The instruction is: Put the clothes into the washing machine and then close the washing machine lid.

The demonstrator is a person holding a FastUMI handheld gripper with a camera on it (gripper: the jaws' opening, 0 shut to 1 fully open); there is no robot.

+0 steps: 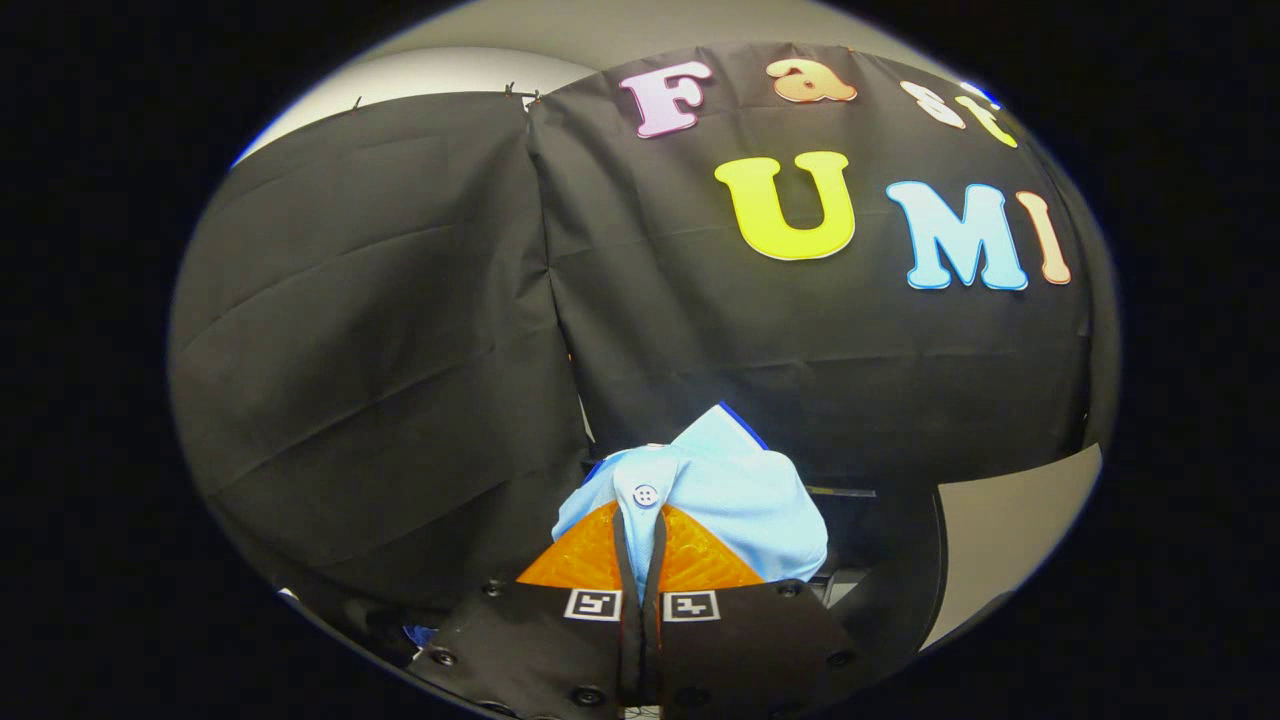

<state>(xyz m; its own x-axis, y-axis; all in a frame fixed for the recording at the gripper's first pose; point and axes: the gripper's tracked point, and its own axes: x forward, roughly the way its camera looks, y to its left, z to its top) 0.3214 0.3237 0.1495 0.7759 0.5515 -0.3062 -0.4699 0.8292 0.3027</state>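
Light-blue shirt [720,490] pinched in my claw [641,540], both fingers pressed on its buttoned placket, cloth bunched just ahead.

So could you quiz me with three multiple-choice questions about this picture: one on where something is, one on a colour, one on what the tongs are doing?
1. Where is the garment?
A. Pinched between the fingers of the tongs
B. Hanging on the black cloth wall
C. Lying far beyond the tongs

2. What colour is the garment?
A. Red
B. Light blue
C. Green

3. How do the tongs stand?
A. Wide open
B. Open around a bottle
C. Shut on the garment

Answers: 1 A, the fabric bunches right at the fingertips. 2 B, pale blue cloth with a white button. 3 C, both fingers press together on the cloth.
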